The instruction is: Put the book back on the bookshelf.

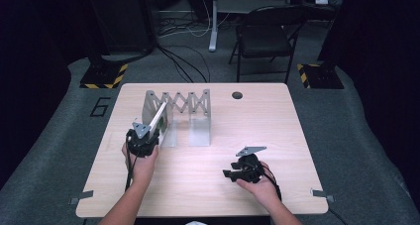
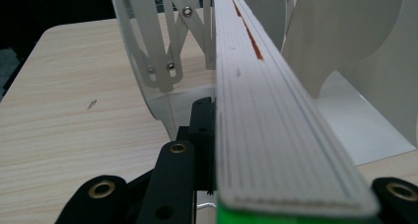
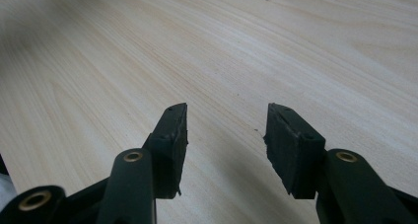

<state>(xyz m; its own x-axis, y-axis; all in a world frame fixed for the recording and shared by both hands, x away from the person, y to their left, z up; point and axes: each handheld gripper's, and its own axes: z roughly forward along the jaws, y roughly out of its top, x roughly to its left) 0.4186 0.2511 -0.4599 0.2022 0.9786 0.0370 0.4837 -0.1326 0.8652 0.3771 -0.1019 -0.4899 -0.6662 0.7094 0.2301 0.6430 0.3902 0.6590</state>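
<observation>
Table: pale wood, broad bare stretch across the near and right side, cable hole near the far edge.

Rack: white expanding file rack with scissor links, standing left of centre toward the far half, dividers upright, slots opening toward me. Open wood lies on its left and its right.

Book: thin, white page edges, green cover at the near end. Long axis runs from my left gripper up and away into the rack, far end raised and tilted, lying between the leftmost dividers, page edge facing up. In the left gripper view a divider stands just beside it on either side.

Left gripper: clamped on the book's near end, jaws pressing its two faces.

Right gripper: jaws parted with nothing between them, low over bare wood, well apart from the rack.
</observation>
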